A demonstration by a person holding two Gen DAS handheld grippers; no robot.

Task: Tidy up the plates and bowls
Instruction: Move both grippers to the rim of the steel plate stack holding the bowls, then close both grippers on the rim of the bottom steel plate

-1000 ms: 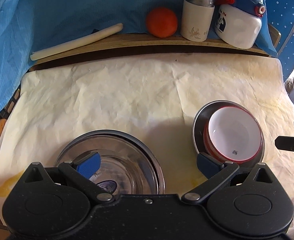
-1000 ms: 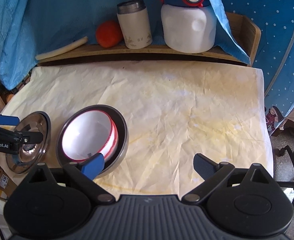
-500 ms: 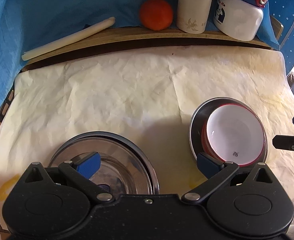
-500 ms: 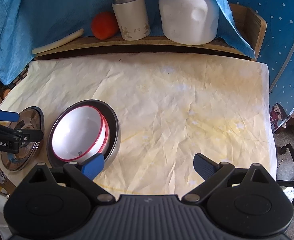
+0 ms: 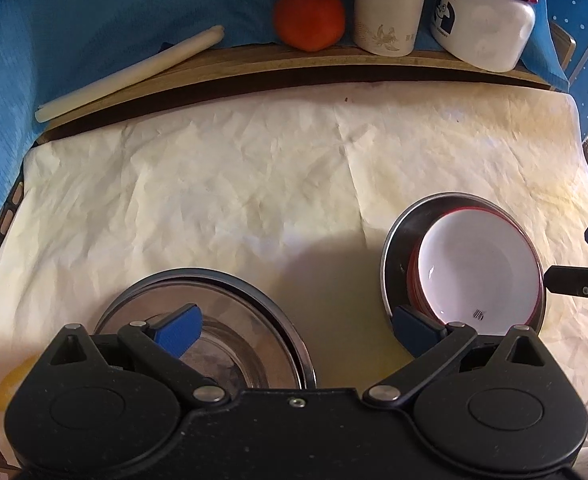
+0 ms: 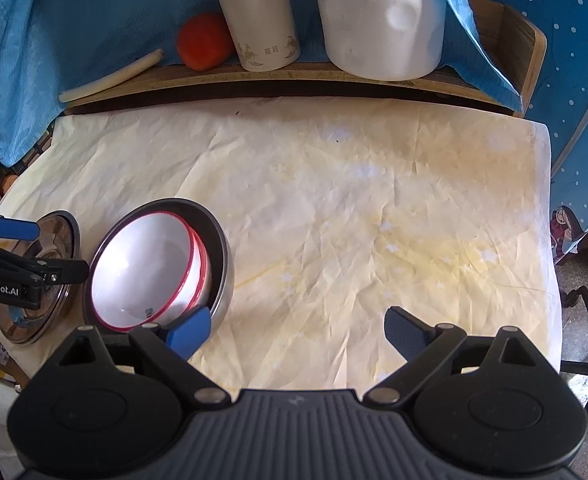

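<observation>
The white bowl with red rim [image 5: 478, 271] sits nested in a steel bowl [image 6: 221, 248] on your desk [image 6: 354, 220]. Left of this steel bowl lies a steel plate [image 5: 229, 312]. Your left tongs [image 5: 294, 322] hang wide open above that plate, holding nothing. Your right tongs [image 6: 298, 330] are wide open too and empty, just right of the steel bowl.

Blue cloth [image 6: 45, 40] drapes the back, a wooden shelf [image 6: 294, 76] under it (bright light from the right), and crumpled cream paper [image 6: 354, 208] covers the table.
</observation>
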